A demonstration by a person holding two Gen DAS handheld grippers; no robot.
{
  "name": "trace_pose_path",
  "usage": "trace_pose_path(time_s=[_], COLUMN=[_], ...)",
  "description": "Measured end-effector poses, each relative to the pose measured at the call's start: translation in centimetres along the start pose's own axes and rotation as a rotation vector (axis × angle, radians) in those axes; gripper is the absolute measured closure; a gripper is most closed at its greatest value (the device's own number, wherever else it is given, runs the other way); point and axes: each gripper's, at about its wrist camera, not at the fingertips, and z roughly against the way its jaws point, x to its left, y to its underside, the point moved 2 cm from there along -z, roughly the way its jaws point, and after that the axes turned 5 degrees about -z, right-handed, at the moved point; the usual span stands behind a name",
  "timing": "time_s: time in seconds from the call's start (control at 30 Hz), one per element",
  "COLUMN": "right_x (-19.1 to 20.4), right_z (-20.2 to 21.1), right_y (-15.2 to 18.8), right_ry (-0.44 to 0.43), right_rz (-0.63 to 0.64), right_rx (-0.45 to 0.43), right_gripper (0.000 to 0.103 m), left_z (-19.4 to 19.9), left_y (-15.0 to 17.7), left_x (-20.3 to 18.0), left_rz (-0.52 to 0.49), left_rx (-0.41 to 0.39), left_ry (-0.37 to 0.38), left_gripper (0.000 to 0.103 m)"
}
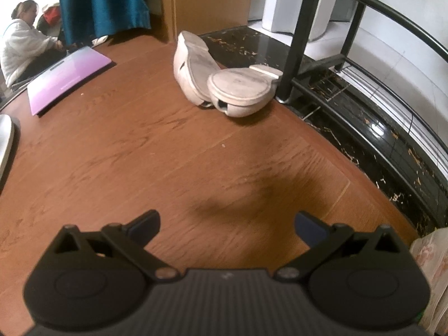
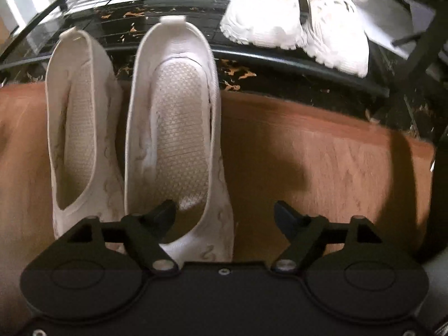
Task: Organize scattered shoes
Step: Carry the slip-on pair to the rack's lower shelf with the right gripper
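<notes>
Up front in the left wrist view, the left claw [image 1: 226,225] hangs released over bare wood floor [image 1: 126,151], while far off two pale shoes [image 1: 218,78] lie overturned, soles up, touching each other just beside the black rack [image 1: 296,36]'s leg; a purple folder [image 1: 67,78] and a seated person [image 1: 22,44] are far left. Over in the right wrist view, the right claw [image 2: 225,214] is released, its left finger [image 2: 163,212] inside the mouth of the right slip-on [image 2: 179,128], which stands upright beside the left slip-on [image 2: 81,128], and white sneakers [image 2: 296,19] sit on the rack far right.
</notes>
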Motion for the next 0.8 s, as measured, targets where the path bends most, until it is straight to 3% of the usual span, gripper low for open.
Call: trace_pose_path(time_s=[0.1,0.23,0.4,0.6,0.8], right_x=[-0.5,0.7,1.5,2.4,2.2], right_z=[-0.2,0.2,0.6,0.5,2.6], right_y=[-0.1,0.1,0.3,0.3,-0.8], right_ry=[-0.121,-0.11,-0.19,-0.215,-0.214], right_rz=[-0.063,-0.032,-0.055,-0.07,-0.043], right_rx=[0.039,0.036,0.032,0.038,-0.132], right_gripper=[0.053,0.054,0.054,0.054,0.047], left_z=[-0.1,-0.1,0.4,0.3,0.0], left_y=[0.0,0.0,0.0,0.0,0.0], left_x=[0.0,0.0,-0.4,-0.8,-0.6], left_rz=[0.001,-0.001,-0.027,-0.053,-0.035], left_rx=[0.002,0.002,-0.025,-0.021,-0.01], left_ry=[-0.003,-0.005,-0.005,-0.003,0.001], left_gripper=[0.001,0.001,0.001,0.001,0.001])
